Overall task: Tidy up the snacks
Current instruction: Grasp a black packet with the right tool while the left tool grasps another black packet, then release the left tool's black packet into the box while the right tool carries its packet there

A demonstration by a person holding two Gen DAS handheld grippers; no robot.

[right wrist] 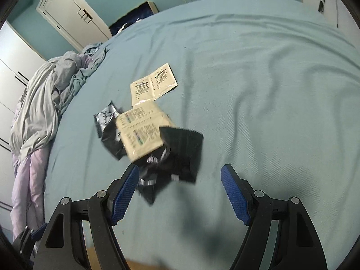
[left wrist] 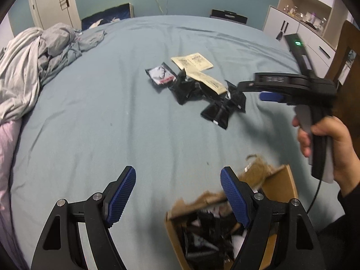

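Snack packets lie in a loose pile on the blue bed: black packets [left wrist: 191, 90] [right wrist: 180, 155], cream packets [left wrist: 193, 61] [right wrist: 144, 135] and one black-and-white packet [left wrist: 160, 75] [right wrist: 105, 117]. An open cardboard box [left wrist: 279, 184] with several dark packets inside sits near me, under the left gripper's right finger. My left gripper [left wrist: 177, 195] is open and empty above the bed beside the box. My right gripper [right wrist: 180, 193] is open and empty, just short of the nearest black packets; it also shows in the left wrist view [left wrist: 267, 90] beside the pile.
Crumpled grey and pink bedding [left wrist: 29, 67] [right wrist: 40, 117] is heaped at the left. White cupboards and a shelf [left wrist: 299, 20] stand at the right, with a wooden chair [left wrist: 346, 51] near the bed. White wardrobe doors [right wrist: 67, 6] are at the back left.
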